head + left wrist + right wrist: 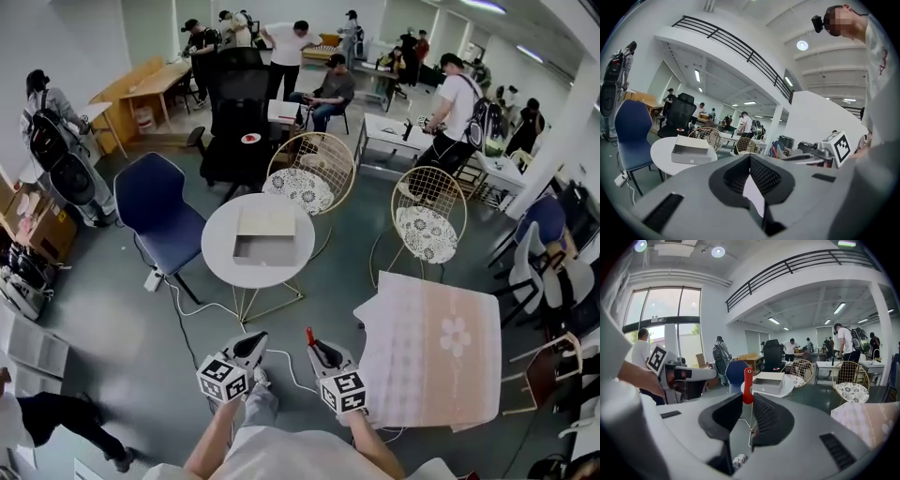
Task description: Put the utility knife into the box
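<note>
An open grey-white box sits on a round white table ahead of me. It also shows in the left gripper view, box, and in the right gripper view, box. My right gripper is shut on a red utility knife; the knife's red end sticks up out of the jaws. My left gripper hangs beside it, well short of the table. Its jaws meet at the tips with nothing held.
A blue chair stands left of the table. Two wire chairs stand behind it and to its right. A pink-clothed table is close on my right. A power strip and cable lie on the floor. Several people stand farther back.
</note>
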### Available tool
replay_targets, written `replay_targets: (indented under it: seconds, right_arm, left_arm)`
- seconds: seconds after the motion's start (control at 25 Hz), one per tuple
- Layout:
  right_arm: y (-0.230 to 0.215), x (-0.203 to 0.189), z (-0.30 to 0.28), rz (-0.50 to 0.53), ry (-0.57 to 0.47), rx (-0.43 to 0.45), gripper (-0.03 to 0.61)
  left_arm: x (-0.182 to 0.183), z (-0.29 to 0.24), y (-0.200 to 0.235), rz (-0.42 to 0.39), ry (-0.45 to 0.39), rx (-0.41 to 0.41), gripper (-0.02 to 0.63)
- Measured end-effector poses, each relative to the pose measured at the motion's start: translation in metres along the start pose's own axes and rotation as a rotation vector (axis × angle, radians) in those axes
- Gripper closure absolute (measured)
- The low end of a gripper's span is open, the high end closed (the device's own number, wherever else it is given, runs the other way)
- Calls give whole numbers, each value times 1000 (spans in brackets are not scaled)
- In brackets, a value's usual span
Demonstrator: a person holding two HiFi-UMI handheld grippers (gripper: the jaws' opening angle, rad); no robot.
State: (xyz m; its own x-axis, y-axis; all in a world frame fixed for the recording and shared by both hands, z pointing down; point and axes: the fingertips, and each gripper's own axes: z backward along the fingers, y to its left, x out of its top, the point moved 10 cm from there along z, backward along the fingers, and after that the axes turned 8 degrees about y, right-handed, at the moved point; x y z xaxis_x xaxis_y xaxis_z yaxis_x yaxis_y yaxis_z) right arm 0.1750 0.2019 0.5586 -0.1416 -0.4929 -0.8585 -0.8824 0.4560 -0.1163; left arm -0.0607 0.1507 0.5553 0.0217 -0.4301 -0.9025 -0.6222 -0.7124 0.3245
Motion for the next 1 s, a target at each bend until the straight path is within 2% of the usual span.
replay_targets:
  seconds: [0.4, 0.76, 1.0]
  right_arm:
    - [-10, 61, -71, 31, 19, 7, 499]
    - [-19, 128, -146, 52, 17, -12, 499]
    - [-16, 149, -185, 58, 23, -24, 499]
  left_arm:
    - [39, -12, 72, 26, -24, 8, 603]
    - [94, -32, 155, 15, -46, -9, 603]
    - [102, -38, 199, 29, -36, -22, 603]
